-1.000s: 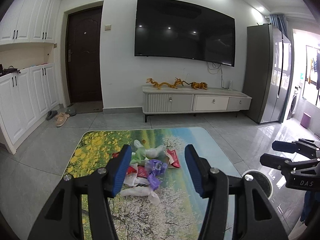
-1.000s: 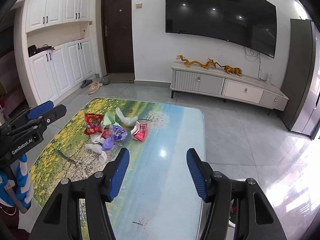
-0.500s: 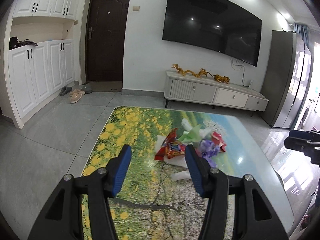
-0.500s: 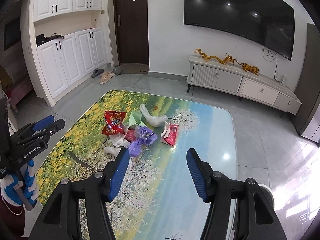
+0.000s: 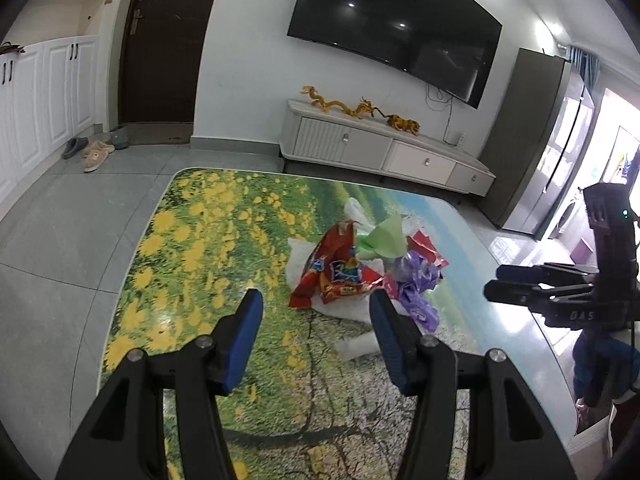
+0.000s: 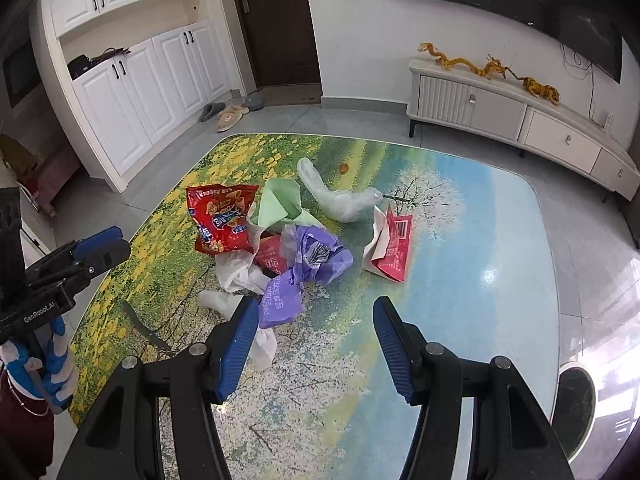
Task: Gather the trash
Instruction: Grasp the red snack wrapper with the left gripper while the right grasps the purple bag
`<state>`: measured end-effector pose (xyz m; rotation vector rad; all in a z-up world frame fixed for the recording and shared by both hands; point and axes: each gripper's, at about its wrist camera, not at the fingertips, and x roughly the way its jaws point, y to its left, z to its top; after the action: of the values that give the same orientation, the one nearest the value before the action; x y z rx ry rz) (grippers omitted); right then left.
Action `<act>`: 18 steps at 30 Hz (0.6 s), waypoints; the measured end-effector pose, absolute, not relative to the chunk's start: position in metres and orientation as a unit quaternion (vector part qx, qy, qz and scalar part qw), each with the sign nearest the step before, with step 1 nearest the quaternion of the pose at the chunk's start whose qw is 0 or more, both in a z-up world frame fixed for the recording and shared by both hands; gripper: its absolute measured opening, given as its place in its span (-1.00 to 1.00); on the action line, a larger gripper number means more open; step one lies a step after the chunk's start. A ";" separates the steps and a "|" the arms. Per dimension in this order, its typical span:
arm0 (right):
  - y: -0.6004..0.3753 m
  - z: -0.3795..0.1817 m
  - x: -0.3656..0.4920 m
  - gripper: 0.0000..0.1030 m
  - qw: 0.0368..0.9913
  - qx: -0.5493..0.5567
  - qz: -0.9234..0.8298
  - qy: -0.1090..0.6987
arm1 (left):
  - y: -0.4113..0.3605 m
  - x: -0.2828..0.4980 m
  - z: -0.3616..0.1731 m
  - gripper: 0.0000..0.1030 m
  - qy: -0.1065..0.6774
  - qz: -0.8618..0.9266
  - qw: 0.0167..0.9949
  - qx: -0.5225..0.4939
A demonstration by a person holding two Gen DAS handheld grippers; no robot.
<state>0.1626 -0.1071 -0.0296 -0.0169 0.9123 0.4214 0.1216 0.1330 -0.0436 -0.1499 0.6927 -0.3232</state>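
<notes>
On the glossy table printed with a yellow-flower meadow (image 6: 460, 240), nothing had been collected yet: the whole heap of trash lay untouched near its middle. From your right tongs (image 6: 316, 338), jaws about half open and holding nothing, the crumpled purple plastic wrapper (image 6: 308, 264) sat at twelve o'clock just ahead of the tips, the red crinkled snack bag (image 6: 220, 220) at eleven, the folded pale green paper (image 6: 278, 202) beyond it, the clear plastic bag (image 6: 340, 200) farther off, and the red-and-white torn carton (image 6: 390, 246) at one. Your left tongs (image 5: 316, 330), likewise half open and empty, faced the red snack bag at twelve. I judged every piece was still left to pick; the pictures showed no bin clearly.
</notes>
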 end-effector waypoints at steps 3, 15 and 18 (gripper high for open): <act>-0.103 -0.042 0.181 0.11 0.868 0.002 0.213 0.449 | 0.117 0.142 -0.047 0.04 0.342 -0.157 0.925 -0.060; -0.098 -0.082 0.231 0.05 0.836 0.073 0.241 0.488 | 0.093 0.195 -0.070 -0.49 0.389 -0.162 0.903 -0.078; -0.104 -0.086 0.233 -0.42 0.833 0.098 0.242 0.487 | 0.091 0.192 -0.074 -0.78 0.395 -0.166 0.900 -0.084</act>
<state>0.2330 -0.1042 -0.0862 0.2069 1.0321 0.5129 0.1922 0.0908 -0.0738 -0.1735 0.8174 -0.3434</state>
